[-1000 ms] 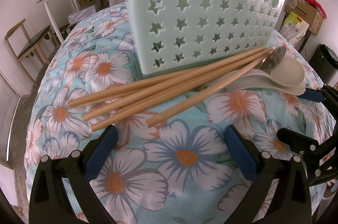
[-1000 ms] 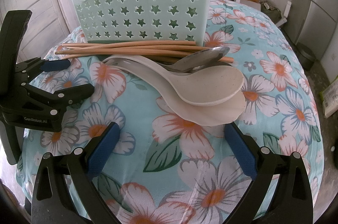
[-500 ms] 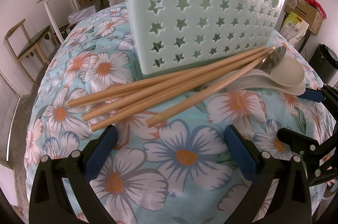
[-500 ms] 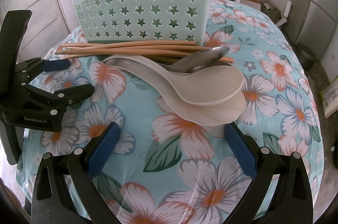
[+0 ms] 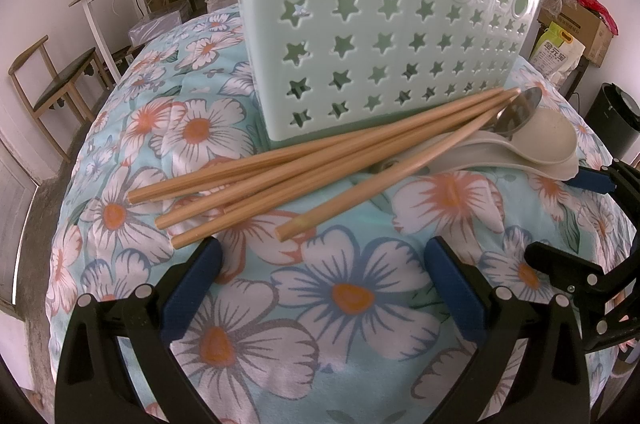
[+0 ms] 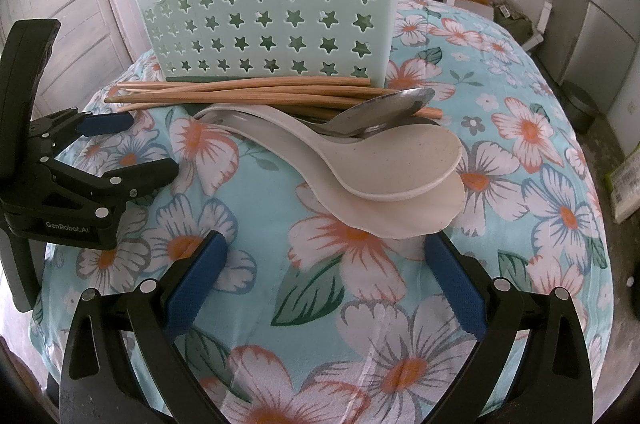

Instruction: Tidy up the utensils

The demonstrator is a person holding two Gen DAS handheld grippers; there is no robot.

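Pale green star-perforated plastic caddy (image 5: 384,36) behind wooden chopsticks (image 5: 312,176), two cream plastic rice paddles (image 6: 400,168), steel spoon (image 6: 384,108), floral tablecloth (image 6: 360,264) bare toward near edge, left gripper (image 5: 320,276) and right gripper (image 6: 324,268) both spread apart, empty.

Soft daylight, sharp (fisheye-warped edges)

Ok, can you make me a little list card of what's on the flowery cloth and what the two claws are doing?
holder: mint green with star holes, upright at the back
chopsticks: wooden bundle lying in front of the holder
metal spoon: lying on the paddles
paddles: two cream ones, stacked
cloth: blue with flowers
left claw: open, empty, near the chopstick ends
right claw: open, empty, near the paddles
put away yet: nothing can be seen in the holder
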